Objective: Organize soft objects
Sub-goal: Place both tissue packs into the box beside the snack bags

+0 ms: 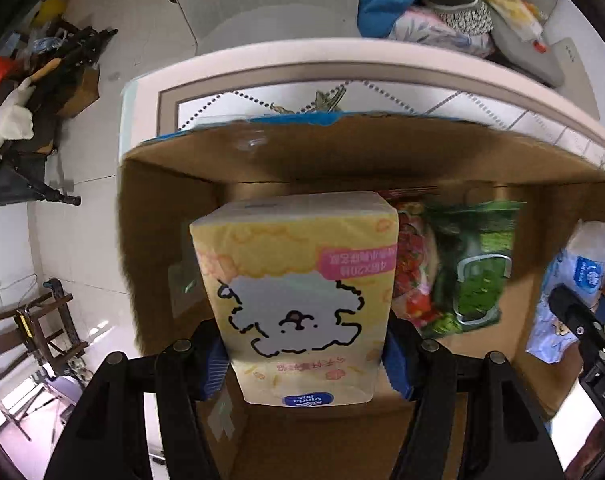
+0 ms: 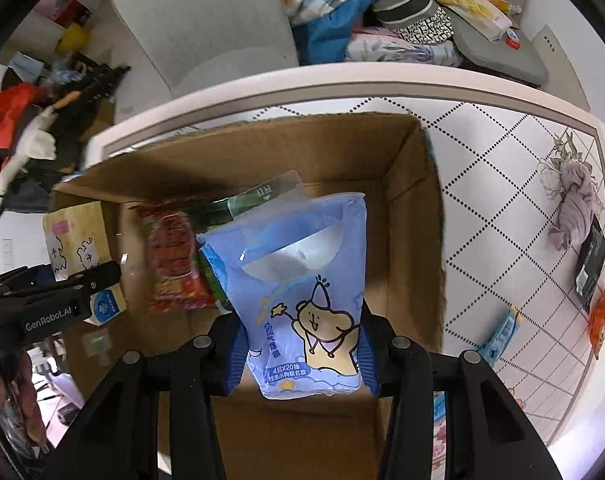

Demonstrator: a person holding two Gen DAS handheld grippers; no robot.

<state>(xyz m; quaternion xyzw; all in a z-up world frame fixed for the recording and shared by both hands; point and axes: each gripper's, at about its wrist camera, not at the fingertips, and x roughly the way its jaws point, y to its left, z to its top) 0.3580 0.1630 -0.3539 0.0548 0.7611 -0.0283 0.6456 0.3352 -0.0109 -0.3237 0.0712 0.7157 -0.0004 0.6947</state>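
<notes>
Over the box, left wrist view:
Left gripper [image 1: 306, 354]: jaws closed on the yellow pack [image 1: 298, 292], blue pads pressing both of its sides.
Yellow pack: a tissue pack with a white dog drawing, held above the open inside of the box [image 1: 262, 152], near its left wall.
Green bag [image 1: 476, 268]: blurred, inside the box just right of the yellow pack, with a red bag [image 1: 412, 276] between them.
Blue pack [image 1: 570, 300]: at the right side of the box, partly hidden by the right gripper's finger.

Over the box, right wrist view:
Right gripper [image 2: 302, 354]: jaws closed on the blue pack [image 2: 302, 292], a soft tissue pack with a bear drawing and an open top slit.
Blue pack: held above the box [image 2: 414, 216], toward its right half.
Red bag [image 2: 174, 260]: in the box to the left, beside the green bag [image 2: 218, 216].
Left gripper [image 2: 62, 300]: at the left edge, holding the yellow pack [image 2: 74, 236].
Tabletop [image 2: 502, 200]: white with a diamond pattern; the box stands on it.
Cloth [image 2: 574, 208]: purple, crumpled, lying on the tabletop well apart from the box.
</notes>
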